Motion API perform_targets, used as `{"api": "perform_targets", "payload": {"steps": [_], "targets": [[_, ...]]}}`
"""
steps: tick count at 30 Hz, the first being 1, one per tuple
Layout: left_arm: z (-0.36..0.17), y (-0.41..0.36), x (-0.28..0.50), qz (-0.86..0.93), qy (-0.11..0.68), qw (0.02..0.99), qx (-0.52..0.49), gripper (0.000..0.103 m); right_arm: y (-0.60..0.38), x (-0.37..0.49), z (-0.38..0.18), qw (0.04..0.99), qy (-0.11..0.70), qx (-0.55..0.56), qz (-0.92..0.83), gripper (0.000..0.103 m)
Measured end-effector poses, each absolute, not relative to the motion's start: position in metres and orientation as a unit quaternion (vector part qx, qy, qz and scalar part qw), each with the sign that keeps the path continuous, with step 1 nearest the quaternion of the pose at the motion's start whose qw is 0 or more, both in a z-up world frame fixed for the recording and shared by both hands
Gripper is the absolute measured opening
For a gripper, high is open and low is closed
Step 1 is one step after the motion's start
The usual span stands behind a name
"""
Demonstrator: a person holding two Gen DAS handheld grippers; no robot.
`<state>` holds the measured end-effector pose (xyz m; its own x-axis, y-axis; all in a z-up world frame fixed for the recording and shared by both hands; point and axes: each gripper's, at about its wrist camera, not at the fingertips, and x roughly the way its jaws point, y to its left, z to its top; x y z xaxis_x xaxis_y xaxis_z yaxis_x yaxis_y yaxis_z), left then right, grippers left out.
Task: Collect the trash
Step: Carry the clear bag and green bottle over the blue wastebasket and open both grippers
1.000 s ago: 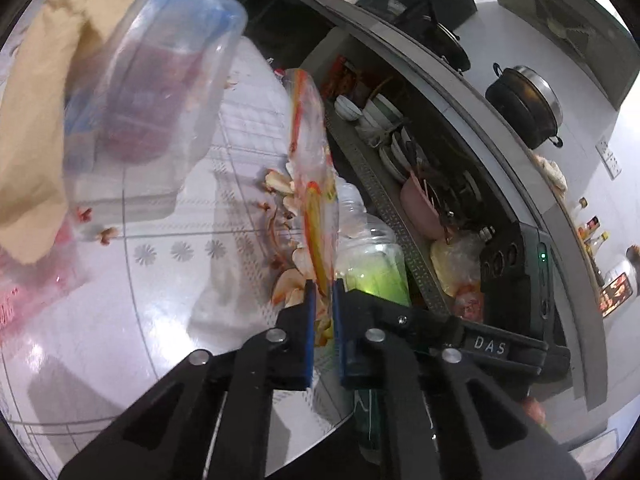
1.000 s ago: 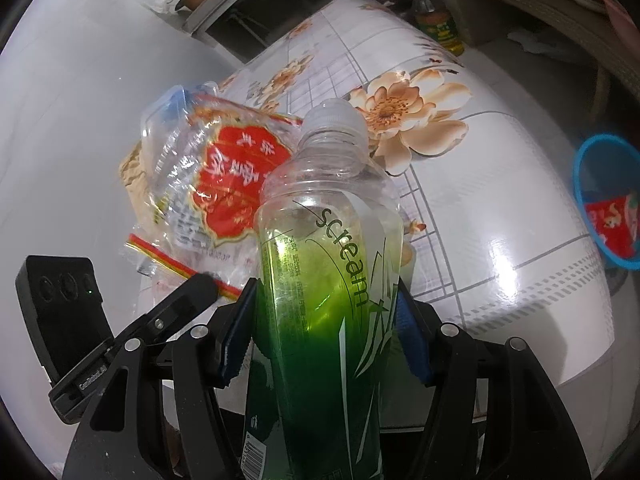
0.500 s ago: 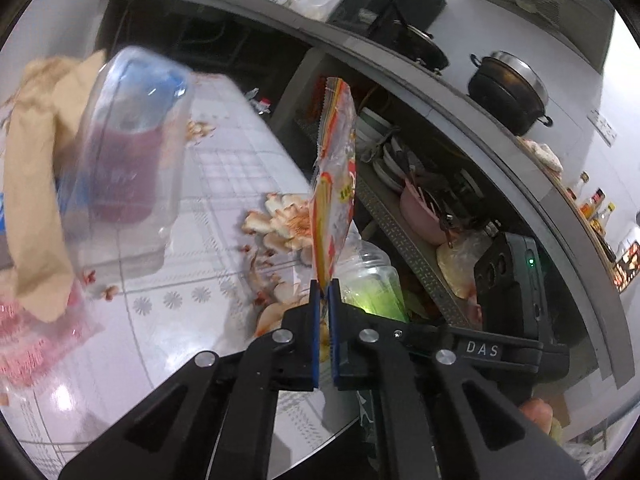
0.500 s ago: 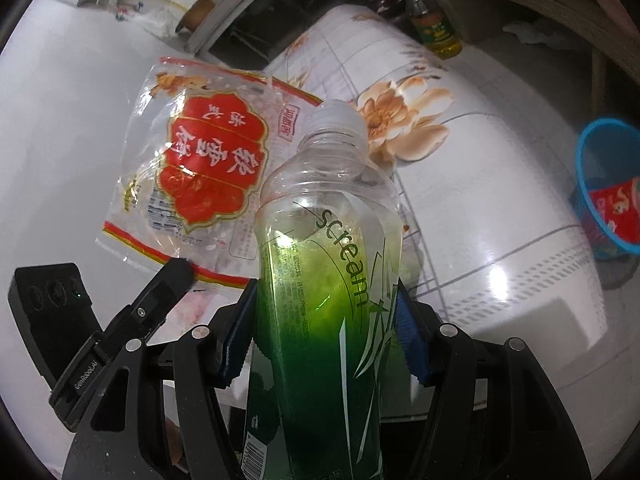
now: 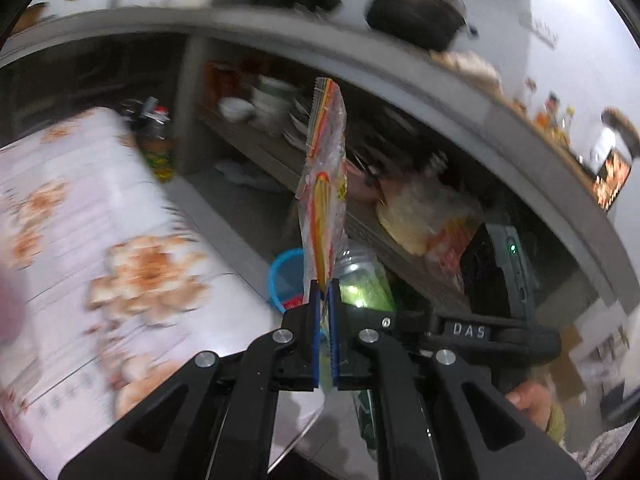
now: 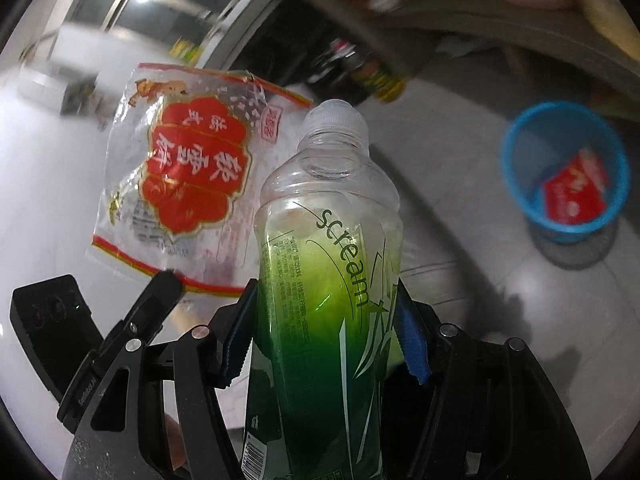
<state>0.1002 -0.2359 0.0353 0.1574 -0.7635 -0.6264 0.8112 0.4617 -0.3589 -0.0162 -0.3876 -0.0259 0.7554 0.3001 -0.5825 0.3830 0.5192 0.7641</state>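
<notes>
My left gripper (image 5: 325, 304) is shut on a clear plastic snack wrapper (image 5: 325, 184) with a red and yellow print, held upright in the air past the table's edge. The wrapper also shows in the right wrist view (image 6: 188, 176), with the left gripper (image 6: 160, 284) below it. My right gripper (image 6: 324, 320) is shut on a green "scream" plastic bottle (image 6: 328, 272) with a white cap, held upright. The bottle also shows beside the wrapper in the left wrist view (image 5: 362, 284). A blue trash bin (image 6: 564, 168) with a red wrapper inside stands on the floor, ahead and to the right.
A table with a white flowered cloth (image 5: 100, 264) is at the left. The blue bin (image 5: 286, 280) sits beyond its edge. Kitchen shelves with bowls and plates (image 5: 280, 116) run behind, under a counter with a black pot (image 5: 416, 12). An oil bottle (image 5: 158, 148) stands on the floor.
Both grippers have swung away from the table toward the floor side with their loads. The clear container and cloth have left the left view; the blue bin is larger and closer.
</notes>
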Motion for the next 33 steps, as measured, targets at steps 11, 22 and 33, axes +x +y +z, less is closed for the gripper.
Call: {"api": "perform_targets", "payload": {"steps": [11, 22, 33], "targets": [[-0.048, -0.407, 0.133, -0.523, 0.537, 0.65, 0.125, 0.003, -0.497, -0.051, -0.119, 0.713, 0.342, 0.599, -0.122, 0.06], [-0.162, -0.532, 0.189, -0.442, 0.607, 0.615, 0.241, 0.014, -0.58, 0.002, -0.223, 0.655, 0.391, 0.618, -0.19, 0.068], [-0.146, -0.532, 0.209, -0.423, 0.575, 0.657, 0.242, 0.045, -0.56, 0.002, -0.222, 0.69, 0.401, 0.567, -0.204, 0.073]]}}
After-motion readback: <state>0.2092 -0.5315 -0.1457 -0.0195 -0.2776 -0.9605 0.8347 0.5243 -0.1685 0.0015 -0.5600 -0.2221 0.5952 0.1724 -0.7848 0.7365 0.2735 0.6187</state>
